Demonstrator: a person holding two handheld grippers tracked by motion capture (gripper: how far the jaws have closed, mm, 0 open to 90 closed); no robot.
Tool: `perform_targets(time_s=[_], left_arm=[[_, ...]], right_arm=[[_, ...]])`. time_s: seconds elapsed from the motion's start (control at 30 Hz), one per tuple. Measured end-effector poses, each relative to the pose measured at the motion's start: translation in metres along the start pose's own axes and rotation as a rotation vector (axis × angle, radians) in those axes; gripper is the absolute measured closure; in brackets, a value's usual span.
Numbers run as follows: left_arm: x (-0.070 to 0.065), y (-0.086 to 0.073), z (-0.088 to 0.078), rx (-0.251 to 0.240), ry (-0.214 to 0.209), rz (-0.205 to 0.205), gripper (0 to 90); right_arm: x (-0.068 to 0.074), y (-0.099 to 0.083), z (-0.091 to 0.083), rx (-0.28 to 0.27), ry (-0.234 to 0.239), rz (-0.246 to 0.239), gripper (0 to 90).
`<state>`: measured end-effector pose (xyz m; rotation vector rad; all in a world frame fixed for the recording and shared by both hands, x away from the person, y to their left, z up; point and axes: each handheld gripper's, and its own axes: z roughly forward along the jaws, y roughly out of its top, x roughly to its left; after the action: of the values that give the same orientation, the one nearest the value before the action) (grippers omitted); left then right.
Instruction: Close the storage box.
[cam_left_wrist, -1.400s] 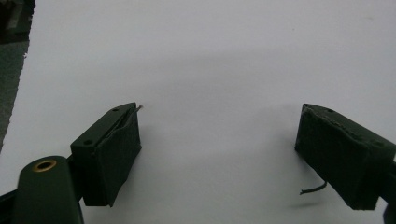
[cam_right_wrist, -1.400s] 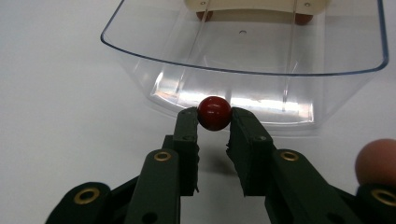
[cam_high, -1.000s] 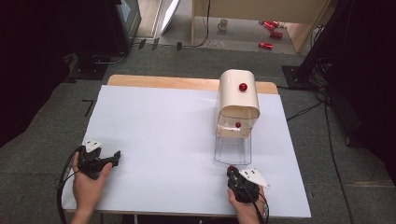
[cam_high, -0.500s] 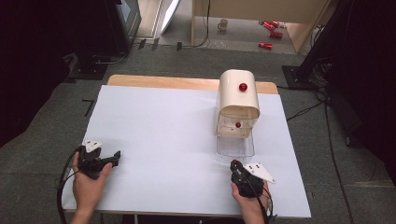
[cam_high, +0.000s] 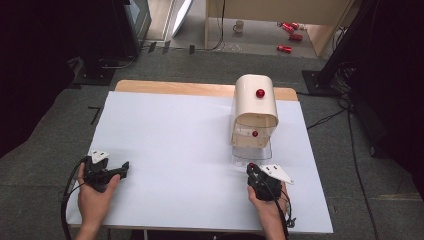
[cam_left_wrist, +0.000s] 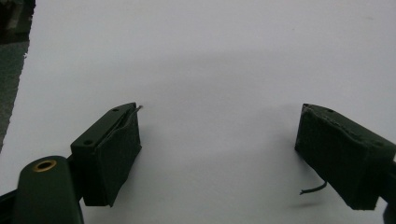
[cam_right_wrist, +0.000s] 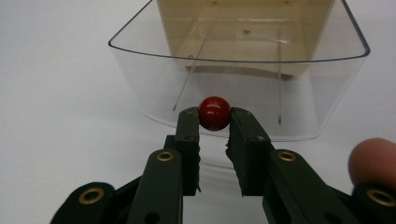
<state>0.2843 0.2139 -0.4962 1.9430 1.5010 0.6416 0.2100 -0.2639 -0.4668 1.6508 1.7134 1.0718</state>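
A cream, round-topped box (cam_high: 256, 107) with a red knob (cam_high: 260, 93) stands at the table's back right, and a clear plastic tray (cam_high: 251, 152) (cam_right_wrist: 243, 100) juts from its front. A second red ball (cam_high: 255, 133) sits inside the box opening. My right gripper (cam_high: 251, 167) (cam_right_wrist: 215, 121) hovers just short of the tray's front wall, shut on a small red ball (cam_right_wrist: 215, 112) pinched at the fingertips. My left gripper (cam_high: 122, 169) (cam_left_wrist: 217, 149) rests at the near left of the table, jaws wide apart over bare white surface with nothing between them.
The white table sheet (cam_high: 175, 145) spreads wide between the two hands. A bare wooden strip (cam_high: 175, 87) runs along the table's far edge. Beyond, on the floor, lie red cans (cam_high: 290, 30), a mug (cam_high: 239, 25) and cables.
My right gripper, ball in its tips, has moved forward and slightly up toward the clear tray. The left hand has stayed put.
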Motion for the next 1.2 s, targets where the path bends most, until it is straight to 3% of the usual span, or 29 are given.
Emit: perform_targets(time_s=[1.2], left_arm=[[0.000, 0.000, 0.000, 0.000, 0.000, 0.000, 14.0]], right_arm=[[-0.011, 0.026, 0.050, 0.006, -0.029, -0.016, 75.2]])
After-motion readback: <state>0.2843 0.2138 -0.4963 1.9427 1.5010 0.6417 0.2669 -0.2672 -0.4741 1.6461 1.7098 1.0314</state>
